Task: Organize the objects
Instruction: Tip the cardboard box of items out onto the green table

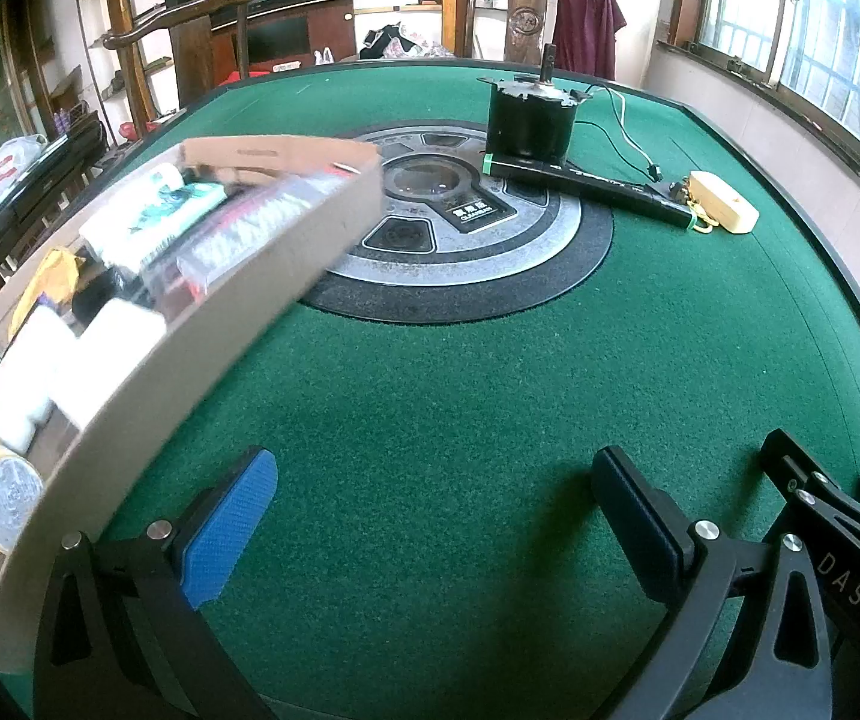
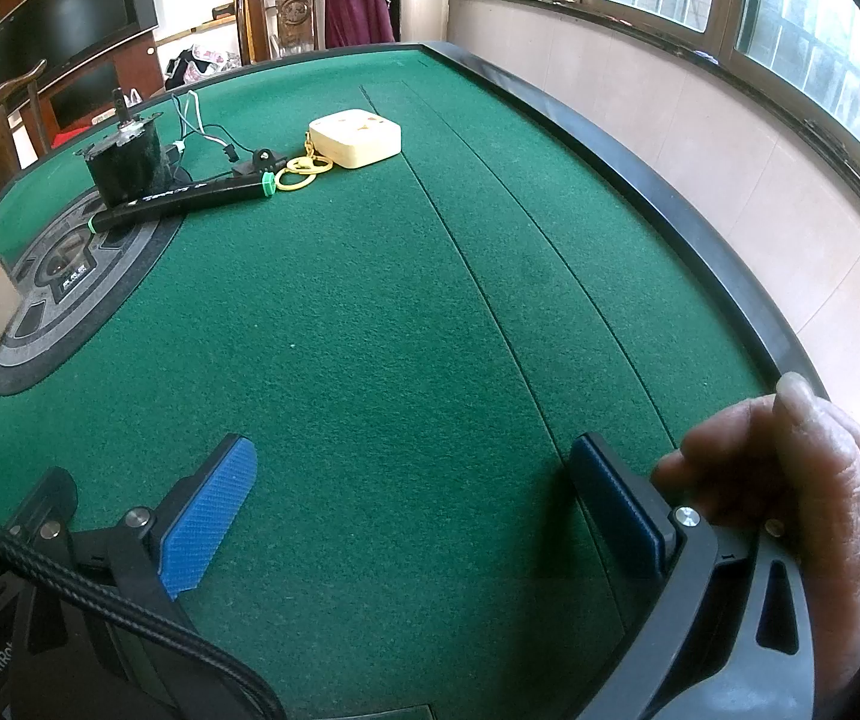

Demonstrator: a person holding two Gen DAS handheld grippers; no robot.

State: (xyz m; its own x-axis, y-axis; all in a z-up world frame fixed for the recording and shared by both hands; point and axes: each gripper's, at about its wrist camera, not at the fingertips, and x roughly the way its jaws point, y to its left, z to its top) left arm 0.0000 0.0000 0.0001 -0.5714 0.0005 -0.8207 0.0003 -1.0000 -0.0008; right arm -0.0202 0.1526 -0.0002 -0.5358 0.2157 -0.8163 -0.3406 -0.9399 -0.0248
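On the green felt table (image 1: 430,396) stand a black cylindrical motor (image 1: 529,120) with white and black wires, a long black box with green ends (image 1: 589,189), a cream plastic case (image 1: 724,210) and yellow key rings. The right wrist view shows the same motor (image 2: 123,165), the long black box (image 2: 183,198), the yellow key rings (image 2: 303,171) and the cream case (image 2: 356,138). A cardboard box (image 1: 189,324) full of packets and rolls lies at the left. My left gripper (image 1: 436,510) is open over bare felt. My right gripper (image 2: 411,492) is open too, nothing between its fingers.
A round grey and black centre panel (image 1: 466,252) is set in the table's middle. The table's raised black rim (image 2: 670,234) runs along the right, with a wall and windows beyond. Wooden chairs (image 1: 526,12) stand at the far side. A hand (image 2: 802,468) grips the right gripper's frame.
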